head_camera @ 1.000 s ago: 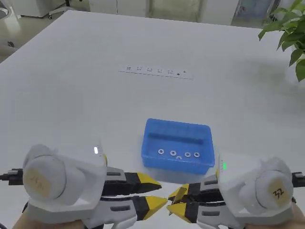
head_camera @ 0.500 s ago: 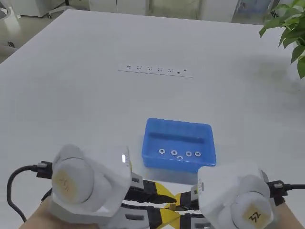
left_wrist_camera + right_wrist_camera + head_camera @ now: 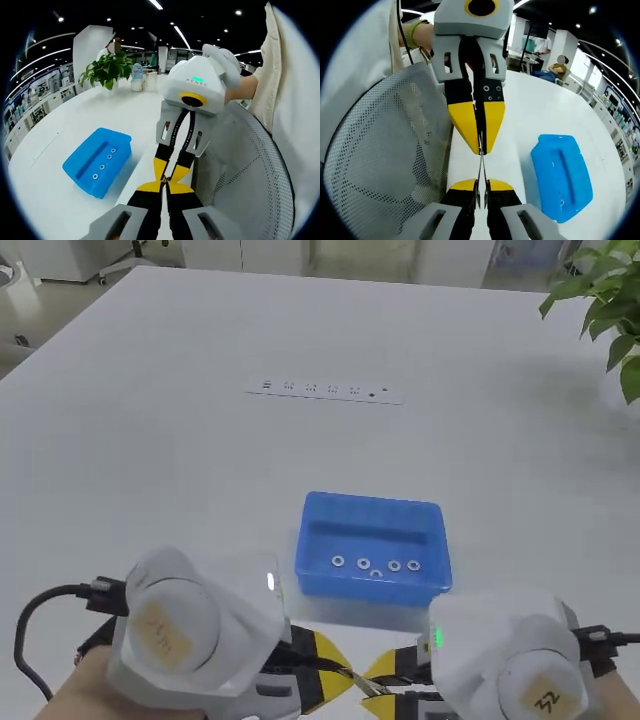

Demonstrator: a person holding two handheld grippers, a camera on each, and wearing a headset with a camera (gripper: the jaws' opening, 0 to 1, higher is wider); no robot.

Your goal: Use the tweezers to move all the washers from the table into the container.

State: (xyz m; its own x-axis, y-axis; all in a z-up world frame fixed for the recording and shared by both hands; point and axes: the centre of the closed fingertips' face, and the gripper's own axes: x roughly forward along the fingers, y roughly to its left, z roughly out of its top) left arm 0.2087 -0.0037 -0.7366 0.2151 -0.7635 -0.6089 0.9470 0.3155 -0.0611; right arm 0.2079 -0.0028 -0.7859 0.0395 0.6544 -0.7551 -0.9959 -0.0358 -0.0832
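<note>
Right hand-held gripper point(image 3: 481, 190) — clamped on tweezers point(image 3: 480, 167).

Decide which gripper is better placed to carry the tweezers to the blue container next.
Right, narrowly. The right gripper and left gripper meet tip to tip, both shut on the tweezers, so either could carry them. In the head view the container lies nearer the right one.

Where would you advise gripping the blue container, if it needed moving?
Probably the container by its near wall, from above: it stands open-topped, the rim is thin enough to pinch, and the washers lie further in.
</note>
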